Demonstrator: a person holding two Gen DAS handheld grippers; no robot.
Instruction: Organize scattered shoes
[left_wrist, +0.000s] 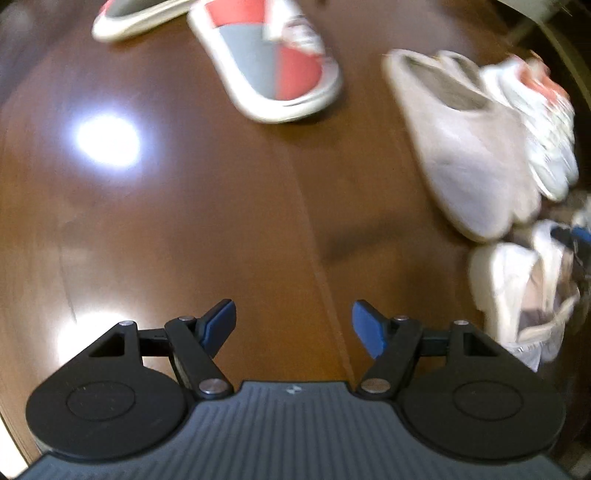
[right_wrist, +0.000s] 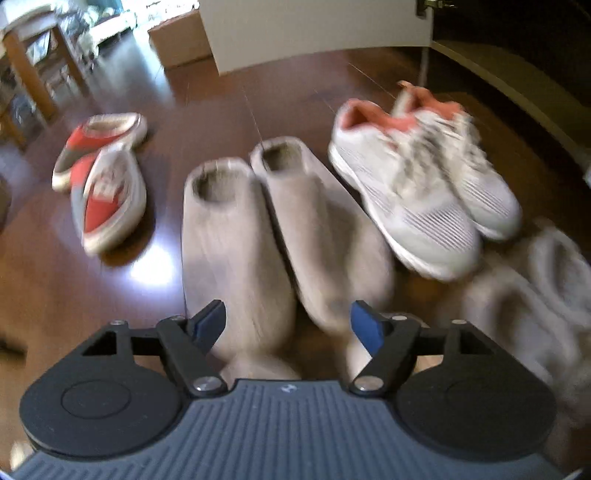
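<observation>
Both views are motion-blurred. The left gripper (left_wrist: 293, 325) is spread over bare floor (left_wrist: 184, 221); the right gripper (right_wrist: 288, 323) is released above the beige slippers (right_wrist: 280, 236), hiding their toes. White slippers (right_wrist: 535, 295) are cut off.

We are inside a home, in what looks like a living area or entryway. A glossy dark brown wooden floor (right_wrist: 229, 92) fills both views, with bright lamp reflections on its boards. Household footwear lies about on it: red and grey slippers (right_wrist: 107, 192) at left, beige felt slippers (right_wrist: 280, 229) in the centre, white trainers with coral lining (right_wrist: 417, 184) at right. At the upper left of the right wrist view we see a wooden table leg (right_wrist: 26, 70); at the top, a cardboard box (right_wrist: 181, 44) sits beside a white cabinet or wall panel (right_wrist: 314, 29). Everything is motion-blurred.
</observation>
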